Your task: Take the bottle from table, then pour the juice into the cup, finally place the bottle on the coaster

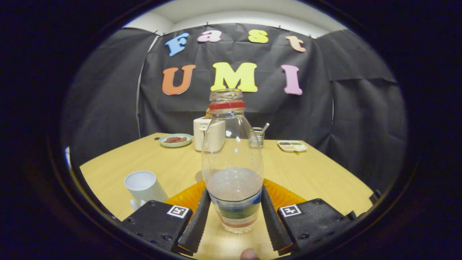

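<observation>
A clear plastic bottle [232, 159] with a red neck ring and no cap stands upright between my fingers, a little pale liquid in its lower part. My gripper [235, 191] is shut on it, with both black fingers [197, 220] pressed against its labelled lower body. An orange coaster [285, 196] lies on the table just behind the bottle's base, showing on both sides of the fingers. Whether the base rests on anything I cannot tell. A white cup [143, 186] stands upright to the left of my left finger, close to the coaster's left edge.
At the far side of the wooden table [317, 169] stand a white box-shaped appliance [207, 133], a green plate with brown food [175, 140], a wire holder with utensils [258, 134] and a small divided tray [292, 145]. A person's fingertip [249, 254] shows below the bottle.
</observation>
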The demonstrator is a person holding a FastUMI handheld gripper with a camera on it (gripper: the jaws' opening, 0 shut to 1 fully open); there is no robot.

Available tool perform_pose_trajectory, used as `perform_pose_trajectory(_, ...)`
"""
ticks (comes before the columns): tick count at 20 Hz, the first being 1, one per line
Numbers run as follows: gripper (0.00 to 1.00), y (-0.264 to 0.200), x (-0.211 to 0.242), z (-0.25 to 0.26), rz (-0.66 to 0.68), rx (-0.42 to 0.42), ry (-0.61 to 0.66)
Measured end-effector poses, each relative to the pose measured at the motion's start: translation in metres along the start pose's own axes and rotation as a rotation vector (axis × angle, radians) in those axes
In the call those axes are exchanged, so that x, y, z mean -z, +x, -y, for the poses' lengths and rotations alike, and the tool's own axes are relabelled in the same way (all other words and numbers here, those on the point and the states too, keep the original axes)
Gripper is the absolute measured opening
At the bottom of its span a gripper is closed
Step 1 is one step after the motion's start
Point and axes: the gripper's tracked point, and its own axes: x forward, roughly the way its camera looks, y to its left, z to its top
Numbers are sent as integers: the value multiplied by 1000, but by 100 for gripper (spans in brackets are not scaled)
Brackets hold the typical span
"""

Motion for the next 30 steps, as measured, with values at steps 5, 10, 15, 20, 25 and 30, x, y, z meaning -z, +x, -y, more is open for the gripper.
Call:
perform_pose_trajectory(5,75,9,-18,-12,16,38,-339)
perform_pose_trajectory(10,75,18,-14,-24,9,89,-667)
perform_pose_trajectory(15,76,27,-8,-21,6,136,-889)
perform_pose_trajectory(20,76,35,-7,-19,19,177,-1110)
perform_pose_trajectory(25,75,33,0,-16,22,196,-1260)
perform_pose_trajectory(30,75,32,-2,-15,17,206,-1366)
